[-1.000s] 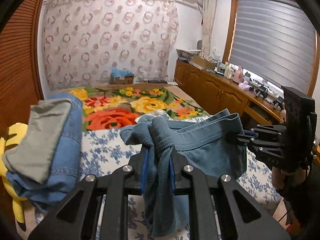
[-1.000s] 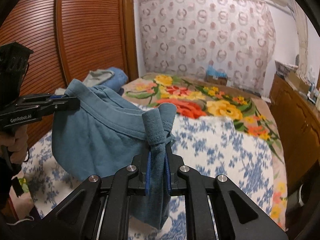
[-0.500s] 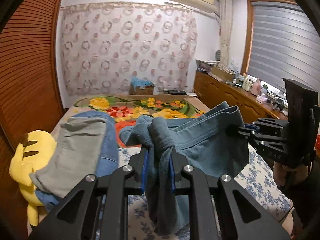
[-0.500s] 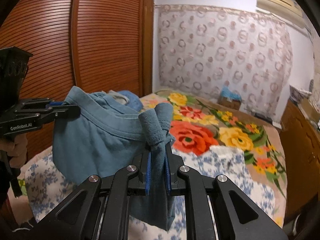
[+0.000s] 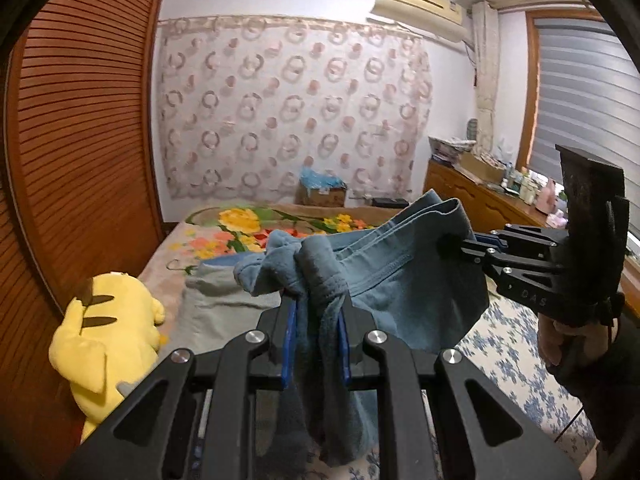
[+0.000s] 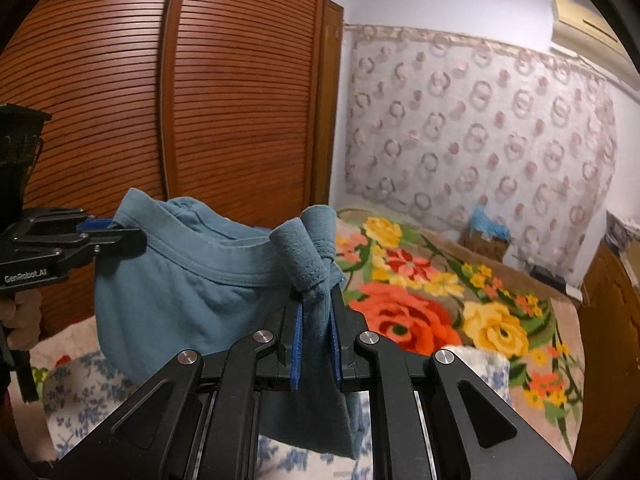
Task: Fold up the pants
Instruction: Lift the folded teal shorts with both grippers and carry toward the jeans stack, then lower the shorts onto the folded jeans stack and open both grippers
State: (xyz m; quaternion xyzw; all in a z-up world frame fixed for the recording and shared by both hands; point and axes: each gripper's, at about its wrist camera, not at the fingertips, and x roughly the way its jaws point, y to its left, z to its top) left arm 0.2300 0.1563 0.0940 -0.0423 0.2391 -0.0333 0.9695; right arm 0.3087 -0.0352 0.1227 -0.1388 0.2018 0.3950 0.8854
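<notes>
The blue pants [image 5: 400, 296] hang in the air above the bed, held by the waistband between both grippers. My left gripper [image 5: 316, 312] is shut on one bunched end of the waistband. My right gripper [image 6: 316, 308] is shut on the other end [image 6: 308, 260]. In the left wrist view the right gripper [image 5: 452, 244] shows at the right, pinching the waistband. In the right wrist view the left gripper [image 6: 132, 236] shows at the left, doing the same. The pants [image 6: 180, 280] sag between them; the legs hang below, out of sight.
The bed has a floral blanket [image 6: 420, 304] and a blue-flowered sheet [image 5: 512, 352]. A pile of folded clothes [image 5: 216, 308] and a yellow plush toy [image 5: 108, 328] lie at the bed's left side by the wooden wardrobe [image 6: 200, 100]. A wooden dresser [image 5: 480, 200] stands right.
Both grippers have risen and tilted upward with the pants still clamped; the bed has sunk lower in both views and more wall and wardrobe show.
</notes>
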